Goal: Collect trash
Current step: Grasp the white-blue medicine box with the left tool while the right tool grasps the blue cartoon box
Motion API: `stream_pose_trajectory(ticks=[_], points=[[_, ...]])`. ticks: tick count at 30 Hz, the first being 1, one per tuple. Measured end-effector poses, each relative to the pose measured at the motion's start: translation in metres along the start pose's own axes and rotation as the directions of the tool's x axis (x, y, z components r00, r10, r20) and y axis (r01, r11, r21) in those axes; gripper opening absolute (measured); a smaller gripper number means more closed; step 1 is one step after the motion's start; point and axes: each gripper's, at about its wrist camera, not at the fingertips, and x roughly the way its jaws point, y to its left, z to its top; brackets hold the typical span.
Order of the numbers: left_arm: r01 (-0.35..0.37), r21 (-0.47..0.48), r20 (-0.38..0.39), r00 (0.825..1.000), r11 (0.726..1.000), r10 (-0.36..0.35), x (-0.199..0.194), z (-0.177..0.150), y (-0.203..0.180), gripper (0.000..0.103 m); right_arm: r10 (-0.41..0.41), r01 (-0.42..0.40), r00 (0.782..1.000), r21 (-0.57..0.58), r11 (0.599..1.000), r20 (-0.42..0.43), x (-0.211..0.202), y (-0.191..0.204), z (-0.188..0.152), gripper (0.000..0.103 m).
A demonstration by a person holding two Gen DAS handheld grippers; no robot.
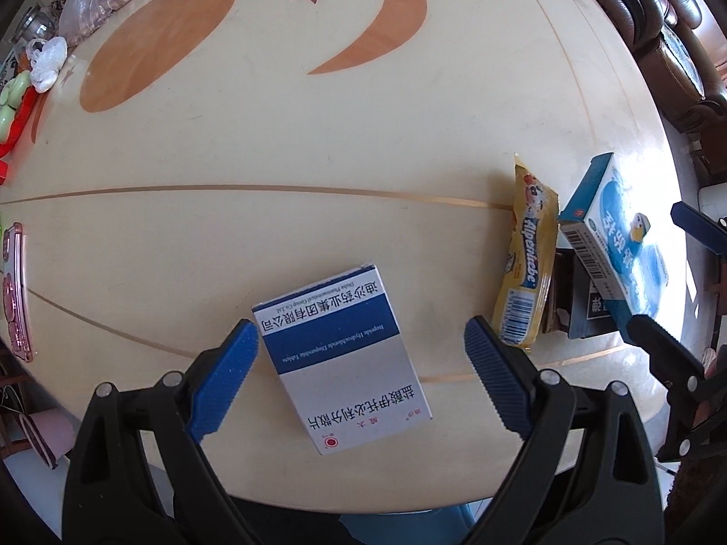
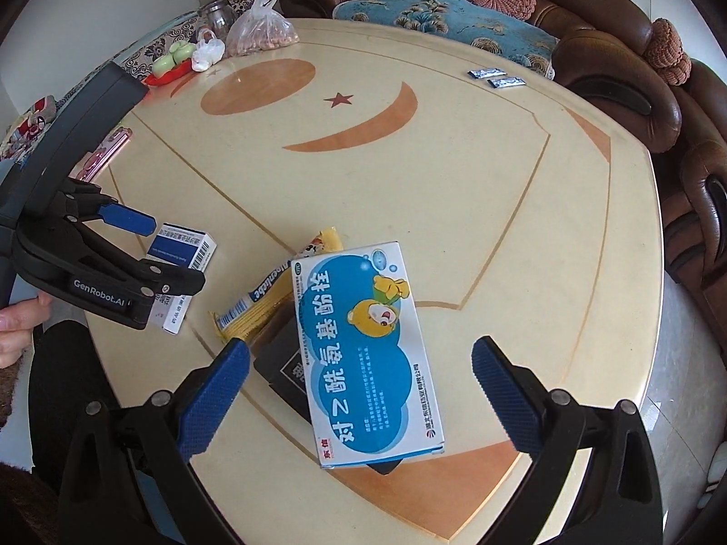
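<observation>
- The left gripper hovers over the near edge of the cream bench, its jaws spread wide and holding nothing.
- A grey-and-blue box lies flat on the bench between the left blue pads, touching neither.
- The right gripper also has its jaws released, one on each side of a blue cartoon box.
- That box rests tilted on a black box, with a yellow wrapper just beside them.
- Two small blue sachets lie well apart, near the bench's far edge.
- A clear bag, a jar and a white wad sit at the far left corner.
- A pink phone lies at the left edge.
- A brown sofa curves behind the bench.
</observation>
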Motion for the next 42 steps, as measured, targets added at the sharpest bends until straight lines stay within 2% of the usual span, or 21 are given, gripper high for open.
stream_pose_trajectory(ticks=[6, 10, 13, 15, 17, 19, 20, 24, 26, 34, 42], points=[[-0.045, 0.01, -0.002, 0.999, 0.999, 0.045, 0.008, 0.005, -0.001, 0.09, 0.023, -0.023, 0.999, 0.032, 0.999, -0.024, 0.018, -0.008, 0.002, 0.096], [0.0, -0.004, -0.049, 0.999, 1.0, 0.0, 0.021, 0.008, 0.003, 0.09, 0.035, -0.033, 0.999, 0.046, 0.998, -0.03, 0.026, -0.009, 0.003, 0.096], [-0.017, 0.008, -0.041, 0.999, 1.0, 0.017, 0.024, 0.007, 0.002, 0.09, 0.03, -0.028, 0.999, 0.042, 0.999, -0.033, 0.029, -0.008, 0.002, 0.089], [-0.032, 0.017, -0.035, 0.999, 0.999, 0.033, 0.025, 0.006, -0.002, 0.09, 0.03, -0.029, 0.999, 0.036, 0.999, -0.036, 0.032, -0.007, 0.002, 0.079], [-0.043, 0.027, -0.028, 0.999, 0.999, 0.044, 0.025, 0.007, -0.006, 0.09, 0.046, -0.045, 0.999, 0.046, 0.998, -0.025, 0.032, -0.007, 0.001, 0.075], [-0.046, 0.036, -0.02, 0.999, 0.998, 0.047, 0.023, 0.008, -0.013, 0.085, 0.068, -0.067, 0.997, 0.054, 0.996, -0.02, 0.031, -0.007, 0.002, 0.067], [-0.045, 0.039, -0.012, 0.999, 0.998, 0.046, 0.022, 0.008, -0.013, 0.08, 0.074, -0.072, 0.997, 0.056, 0.996, -0.019, 0.031, -0.007, 0.003, 0.063], [-0.045, 0.037, -0.001, 0.999, 0.998, 0.045, 0.016, 0.006, -0.014, 0.062, 0.036, -0.036, 0.999, 0.059, 0.998, 0.004, 0.028, -0.004, 0.004, 0.062], [-0.014, 0.034, -0.003, 1.0, 0.999, 0.014, 0.015, 0.006, -0.013, 0.062, 0.029, -0.03, 0.999, 0.066, 0.997, 0.022, 0.025, -0.005, 0.004, 0.062], [0.006, 0.027, 0.023, 1.0, 1.0, -0.007, 0.009, 0.001, -0.012, 0.061, -0.001, -0.008, 0.997, 0.114, 0.993, 0.079, 0.0, -0.014, 0.007, 0.062], [0.0, 0.035, 0.104, 0.995, 0.999, -0.004, -0.024, -0.006, -0.007, 0.061, -0.048, 0.031, 0.991, 0.137, 0.99, 0.124, -0.034, -0.011, 0.004, 0.062]])
